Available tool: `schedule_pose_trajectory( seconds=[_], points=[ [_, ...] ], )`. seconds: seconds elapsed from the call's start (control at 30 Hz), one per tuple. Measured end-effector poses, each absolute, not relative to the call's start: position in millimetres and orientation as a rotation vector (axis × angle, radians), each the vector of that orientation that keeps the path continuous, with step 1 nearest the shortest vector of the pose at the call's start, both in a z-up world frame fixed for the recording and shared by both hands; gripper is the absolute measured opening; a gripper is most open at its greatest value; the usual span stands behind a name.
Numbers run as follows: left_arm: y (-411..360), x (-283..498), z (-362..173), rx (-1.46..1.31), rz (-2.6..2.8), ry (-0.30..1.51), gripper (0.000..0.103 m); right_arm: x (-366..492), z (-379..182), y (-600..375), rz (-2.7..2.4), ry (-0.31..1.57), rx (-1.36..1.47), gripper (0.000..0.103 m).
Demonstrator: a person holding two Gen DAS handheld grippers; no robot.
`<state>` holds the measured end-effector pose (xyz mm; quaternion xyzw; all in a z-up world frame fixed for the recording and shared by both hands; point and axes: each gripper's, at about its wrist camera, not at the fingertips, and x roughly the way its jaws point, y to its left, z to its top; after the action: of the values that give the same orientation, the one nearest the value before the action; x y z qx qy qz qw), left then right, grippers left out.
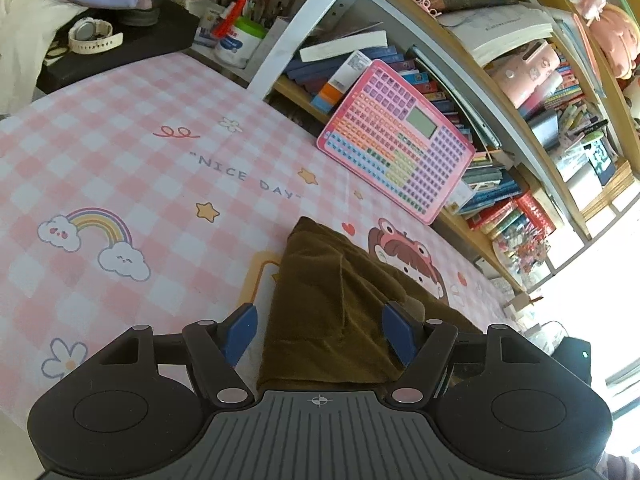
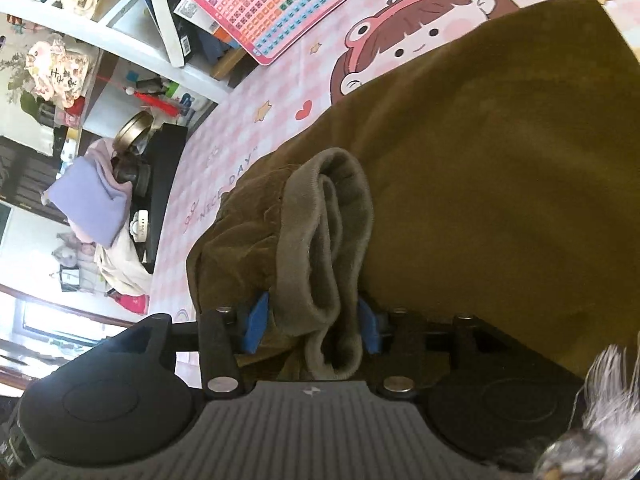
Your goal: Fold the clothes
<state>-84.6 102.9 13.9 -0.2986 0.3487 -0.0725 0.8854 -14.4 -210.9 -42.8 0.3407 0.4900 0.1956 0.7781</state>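
Observation:
An olive-brown garment [image 1: 336, 304] lies on the pink checked sheet [image 1: 120, 152]. My left gripper [image 1: 318, 330] is open, its blue pads on either side of the garment's near end, holding nothing. In the right wrist view the same garment [image 2: 500, 168] fills the right half. My right gripper [image 2: 314, 322] is shut on a bunched fold of it with a grey-green ribbed cuff [image 2: 332, 240], lifted off the sheet [image 2: 224, 140].
A pink keyboard-like board [image 1: 396, 140] leans on a crowded bookshelf [image 1: 520, 128] along the sheet's far edge. A black stand with a white watch [image 1: 94, 36], a pen pot and folded lilac cloth [image 2: 92, 200] sit at the far corner.

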Motion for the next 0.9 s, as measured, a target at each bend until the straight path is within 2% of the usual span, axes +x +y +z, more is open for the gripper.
schedule_pose_trajectory(
  seconds=[0.03,0.1,0.2,0.3,0.43,0.7,0.9],
  points=[
    [103.9,-82.2,13.1,-0.624,-0.156,0.728,0.07,-15.0,-42.7,-210.6,0.426,1.054,0.742,0.029],
    [104.8,-77.0,12.4,-0.626,-0.172,0.732,0.07,-11.7,-39.3,-206.8,0.451,1.028,0.744,0.023],
    [103.5,-68.7,13.9,-0.618,-0.208,0.734,0.07,-14.5,-34.4,-209.5,0.494,0.959,0.794,0.021],
    [102.9,-62.7,13.9,-0.615,-0.238,0.737,0.07,-14.1,-58.6,-217.9,0.399,1.041,0.842,0.022],
    [104.5,-55.7,13.7,-0.613,-0.269,0.741,0.07,-19.5,-60.5,-225.5,0.356,1.046,0.877,0.038],
    [99.4,-41.3,14.7,-0.6,-0.363,0.741,0.07,-43.9,-22.1,-209.3,0.325,0.96,0.619,0.036],
    [100.5,-36.8,12.7,-0.598,-0.419,0.749,0.07,-48.8,-40.9,-214.5,0.232,0.985,0.687,0.033]
  ],
)
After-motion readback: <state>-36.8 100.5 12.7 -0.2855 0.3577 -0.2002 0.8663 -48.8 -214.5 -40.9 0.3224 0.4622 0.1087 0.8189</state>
